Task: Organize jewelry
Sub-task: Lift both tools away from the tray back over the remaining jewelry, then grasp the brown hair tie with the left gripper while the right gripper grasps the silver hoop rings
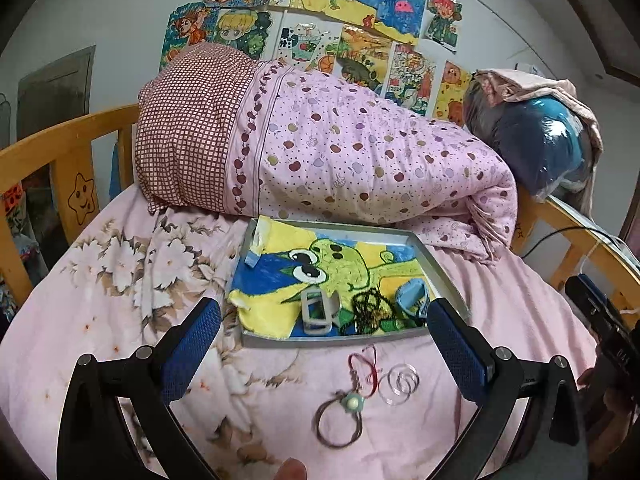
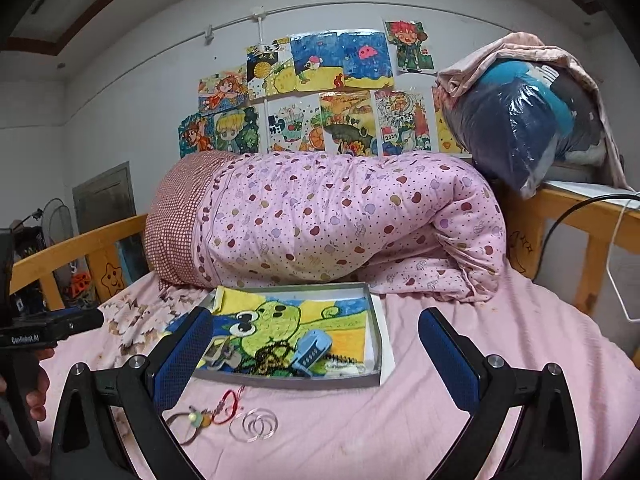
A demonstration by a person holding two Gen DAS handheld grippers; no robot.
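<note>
A grey tray (image 1: 444, 264) (image 2: 374, 332) lined with a frog drawing lies on the pink bed. In it are a grey watch (image 1: 318, 312) (image 2: 218, 354), dark beads (image 1: 372, 312) (image 2: 268, 358) and a blue watch (image 1: 414, 298) (image 2: 312, 350). On the sheet before the tray lie a red cord bracelet (image 1: 366, 364) (image 2: 228, 404), clear rings (image 1: 398, 384) (image 2: 256, 424) and a brown band with a green charm (image 1: 340, 416) (image 2: 188, 424). My left gripper (image 1: 324, 344) is open above these loose pieces. My right gripper (image 2: 316, 360) is open, over the tray's front edge.
A rolled pink quilt (image 1: 340, 152) (image 2: 340, 220) lies behind the tray. A wooden bed rail (image 1: 68, 148) (image 2: 76, 248) runs around the bed. A plastic-wrapped bundle (image 1: 540, 140) (image 2: 528, 120) sits at the back right. A black cable (image 2: 568, 216) hangs on the right.
</note>
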